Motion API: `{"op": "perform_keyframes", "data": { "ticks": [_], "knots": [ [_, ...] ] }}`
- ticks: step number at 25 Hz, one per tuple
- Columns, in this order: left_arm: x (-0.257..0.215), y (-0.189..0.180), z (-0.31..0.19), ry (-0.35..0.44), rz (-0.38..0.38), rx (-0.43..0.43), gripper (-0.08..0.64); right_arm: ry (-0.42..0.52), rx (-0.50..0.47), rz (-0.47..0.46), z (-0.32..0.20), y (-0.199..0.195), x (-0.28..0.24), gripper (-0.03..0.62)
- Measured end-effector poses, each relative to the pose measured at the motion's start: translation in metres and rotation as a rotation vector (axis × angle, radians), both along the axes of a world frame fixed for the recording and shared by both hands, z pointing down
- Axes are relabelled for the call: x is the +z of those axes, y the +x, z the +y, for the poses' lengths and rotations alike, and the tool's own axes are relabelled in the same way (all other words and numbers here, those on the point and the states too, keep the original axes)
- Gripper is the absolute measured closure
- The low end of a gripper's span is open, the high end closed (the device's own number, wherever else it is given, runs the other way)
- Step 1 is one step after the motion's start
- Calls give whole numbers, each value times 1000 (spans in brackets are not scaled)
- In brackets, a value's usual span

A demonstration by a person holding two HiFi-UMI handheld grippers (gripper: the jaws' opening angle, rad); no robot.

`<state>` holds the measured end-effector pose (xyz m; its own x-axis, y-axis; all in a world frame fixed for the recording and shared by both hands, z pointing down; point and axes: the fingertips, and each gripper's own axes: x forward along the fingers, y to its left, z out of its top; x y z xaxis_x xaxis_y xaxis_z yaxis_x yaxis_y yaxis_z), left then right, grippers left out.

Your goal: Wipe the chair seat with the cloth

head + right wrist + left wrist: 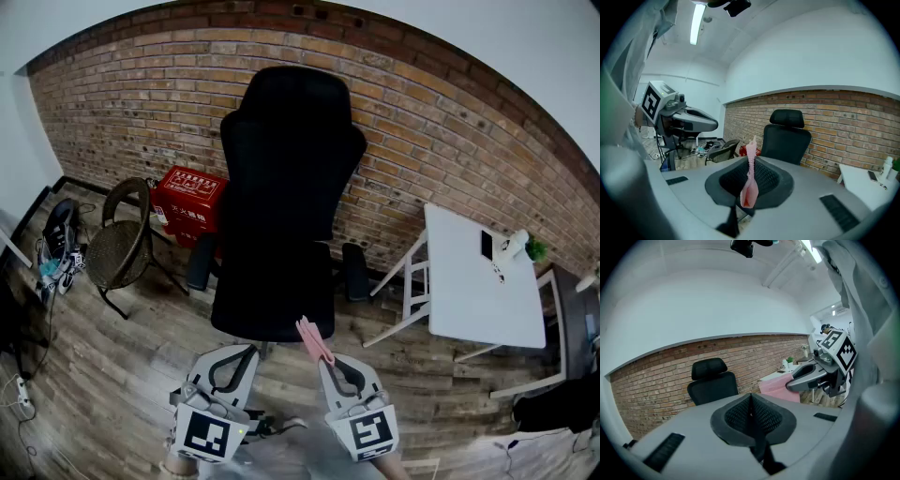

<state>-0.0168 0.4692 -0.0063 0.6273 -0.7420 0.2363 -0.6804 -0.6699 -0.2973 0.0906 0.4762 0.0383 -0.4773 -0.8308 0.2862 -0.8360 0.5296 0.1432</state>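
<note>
A black office chair (pixel 281 197) stands in front of me with its back to the brick wall; its seat (pixel 272 300) is bare. My right gripper (pixel 323 356) is shut on a pink cloth (pixel 314 339), held just before the seat's front edge. In the right gripper view the pink cloth (pixel 750 180) sticks up folded between the closed jaws, and the chair (pixel 786 136) lies beyond. My left gripper (pixel 234 366) hangs beside it, shut and holding nothing. The left gripper view shows the chair (pixel 712 383) and the cloth (pixel 778 389) in the other gripper.
A wicker chair (pixel 122 246) and a red box (pixel 189 202) sit left of the office chair. A white table (pixel 478 281) with a phone and a bottle stands to the right. Cables and gear (pixel 52 253) lie at the far left on the wooden floor.
</note>
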Motion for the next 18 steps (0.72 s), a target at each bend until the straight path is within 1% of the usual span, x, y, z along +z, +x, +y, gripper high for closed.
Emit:
{"op": "perform_keyframes", "data": {
  "ticks": [9,14,18],
  "knots": [
    [-1,-2,-3,1,4,8,541,-13,14,-12,-2,-3,0,537],
    [2,-9,-2,1,5,16,541,0,9,-6,-1,-10,2,537],
    [3,-16,-2,-1,7,31,541,-2,37,-27,-1,-15,1,537]
  ]
}}
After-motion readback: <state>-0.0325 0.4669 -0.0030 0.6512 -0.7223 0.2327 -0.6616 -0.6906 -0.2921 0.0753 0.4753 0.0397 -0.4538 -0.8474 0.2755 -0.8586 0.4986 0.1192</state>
